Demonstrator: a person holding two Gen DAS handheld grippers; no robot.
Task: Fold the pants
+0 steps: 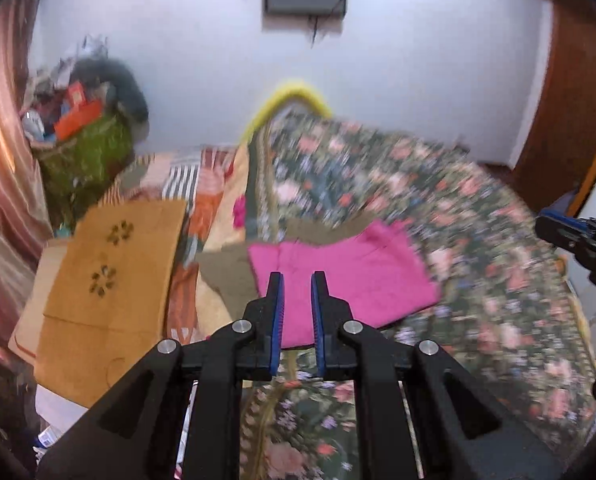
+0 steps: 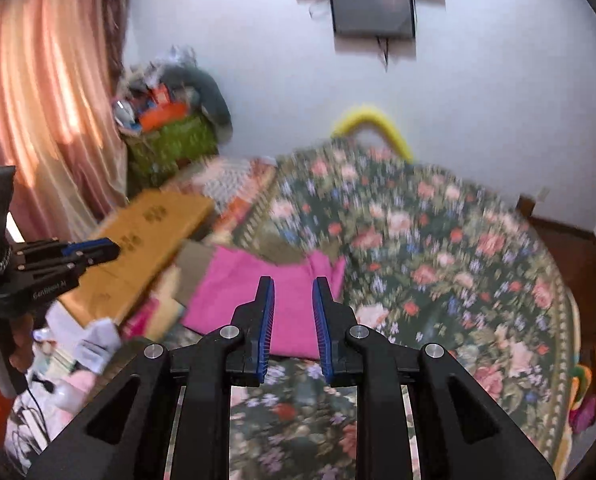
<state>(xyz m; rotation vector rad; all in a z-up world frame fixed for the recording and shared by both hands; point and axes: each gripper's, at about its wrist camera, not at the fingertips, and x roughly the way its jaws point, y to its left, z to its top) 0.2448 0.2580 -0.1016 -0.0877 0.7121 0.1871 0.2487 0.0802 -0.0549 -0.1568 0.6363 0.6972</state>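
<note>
Both your left gripper [image 1: 298, 280] and right gripper [image 2: 293, 284] hang with jaws parted and empty above the bed [image 1: 498, 300]. The pink pants [image 1: 346, 276] lie folded on the floral blanket, toward the bed's left edge, partly over a brown cloth [image 1: 225, 276]. Both views are smeared, so you risk misjudging the pants' edges and pinching the brown cloth or blanket along with them. Only the right wrist view shows the clutter [image 2: 89, 344] beside the bed's left edge; the cardboard box [image 1: 109, 280] shows in both.
</note>
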